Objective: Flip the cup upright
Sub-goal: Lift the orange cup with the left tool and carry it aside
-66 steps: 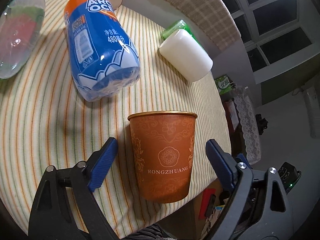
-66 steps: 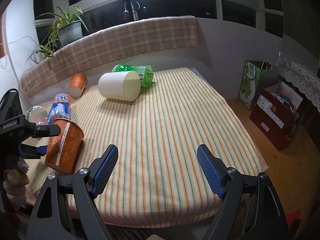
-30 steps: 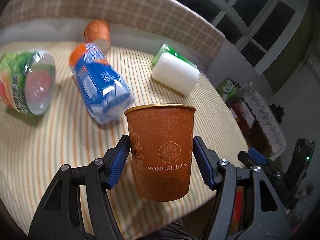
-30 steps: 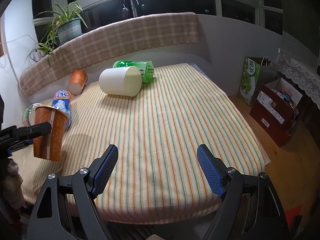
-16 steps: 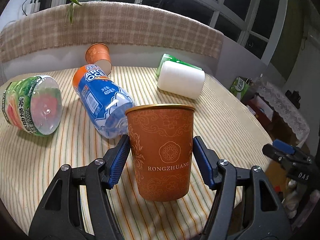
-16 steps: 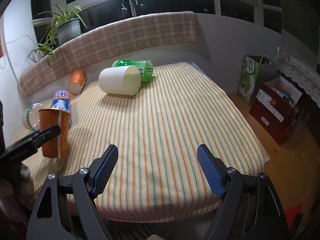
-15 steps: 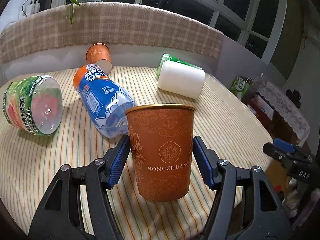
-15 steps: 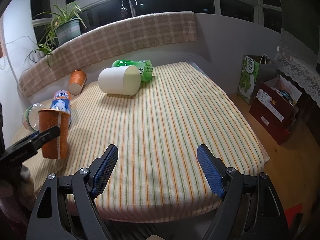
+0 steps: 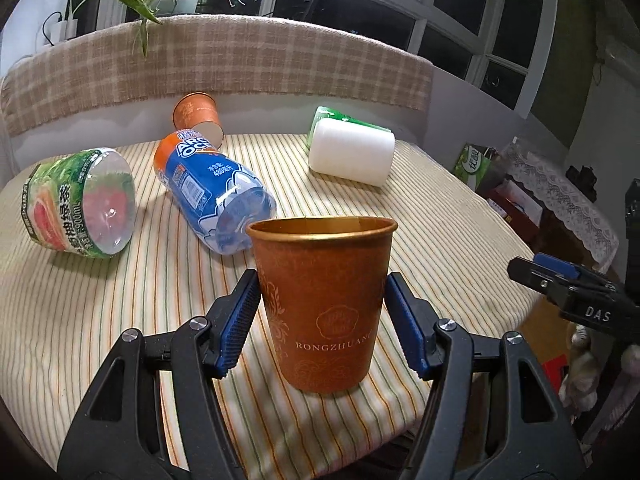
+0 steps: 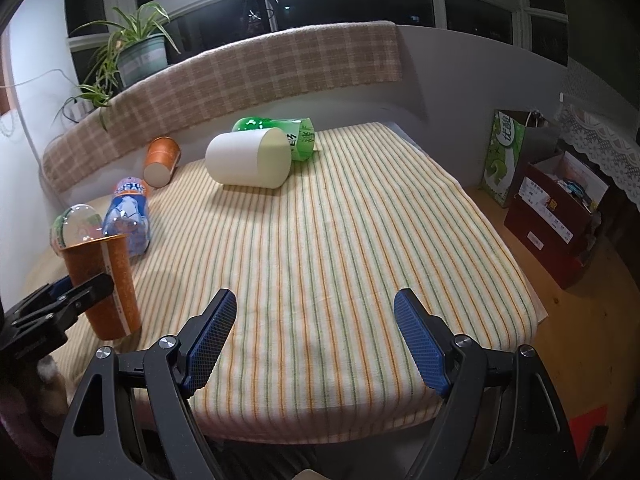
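An orange paper cup [image 9: 326, 304] marked RONGZHUANG stands upright, mouth up, on the striped tablecloth [image 9: 440, 232] near its front edge. My left gripper [image 9: 322, 320] is shut on the cup, a blue pad on each side of its wall. The cup also shows at the left of the right wrist view [image 10: 102, 284], with the left gripper's fingers [image 10: 64, 300] around it. My right gripper [image 10: 316, 336] is open and empty above the table's front edge, well to the right of the cup.
Lying on the cloth are a blue bottle [image 9: 212, 188], a green-labelled bottle [image 9: 80, 204], a second orange cup [image 9: 198, 118], a white cylinder [image 9: 352, 156] and a green bottle [image 10: 280, 132] behind it. A plaid-covered ledge [image 10: 256, 68] backs the table. Boxes [image 10: 560, 208] stand on the floor at the right.
My left gripper closed on the cup, lifted it and turned it level; the cup now stands with its base on the cloth. The right gripper has stayed still.
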`<state>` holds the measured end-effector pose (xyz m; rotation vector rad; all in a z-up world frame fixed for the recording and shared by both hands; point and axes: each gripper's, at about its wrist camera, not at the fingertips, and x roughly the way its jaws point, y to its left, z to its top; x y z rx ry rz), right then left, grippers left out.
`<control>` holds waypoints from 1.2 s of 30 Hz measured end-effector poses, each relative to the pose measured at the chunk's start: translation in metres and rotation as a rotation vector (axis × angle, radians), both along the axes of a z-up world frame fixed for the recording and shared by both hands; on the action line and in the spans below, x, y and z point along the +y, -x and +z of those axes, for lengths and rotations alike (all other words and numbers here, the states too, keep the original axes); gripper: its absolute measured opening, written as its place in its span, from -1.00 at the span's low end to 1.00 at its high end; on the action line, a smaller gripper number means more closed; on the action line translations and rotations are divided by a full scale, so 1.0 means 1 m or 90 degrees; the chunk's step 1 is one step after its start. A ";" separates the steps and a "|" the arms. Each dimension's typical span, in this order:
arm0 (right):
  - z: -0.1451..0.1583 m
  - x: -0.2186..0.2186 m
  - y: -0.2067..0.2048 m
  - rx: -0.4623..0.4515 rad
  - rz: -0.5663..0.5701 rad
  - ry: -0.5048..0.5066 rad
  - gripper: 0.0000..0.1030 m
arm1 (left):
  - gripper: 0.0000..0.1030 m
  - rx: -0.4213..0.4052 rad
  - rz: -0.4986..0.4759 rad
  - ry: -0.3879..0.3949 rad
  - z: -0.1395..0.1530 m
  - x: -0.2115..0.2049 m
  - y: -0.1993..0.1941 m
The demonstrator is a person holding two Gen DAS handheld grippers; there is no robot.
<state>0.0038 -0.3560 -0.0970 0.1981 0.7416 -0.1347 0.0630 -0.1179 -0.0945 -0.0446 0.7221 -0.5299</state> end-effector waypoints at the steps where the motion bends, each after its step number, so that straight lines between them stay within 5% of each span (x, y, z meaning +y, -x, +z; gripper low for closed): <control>1: 0.000 0.001 0.000 0.000 0.001 -0.001 0.58 | 0.27 0.003 -0.002 0.003 0.000 0.001 0.001; 16: 0.003 0.010 0.008 -0.005 0.011 -0.004 0.58 | 0.30 0.027 -0.029 0.012 -0.004 0.002 0.021; 20: 0.003 0.010 0.009 -0.005 0.011 -0.004 0.58 | 0.54 0.032 -0.026 0.011 -0.006 0.003 0.020; 36: 0.002 0.014 0.012 -0.007 0.013 -0.008 0.58 | 0.75 0.058 -0.034 -0.017 -0.018 0.001 0.023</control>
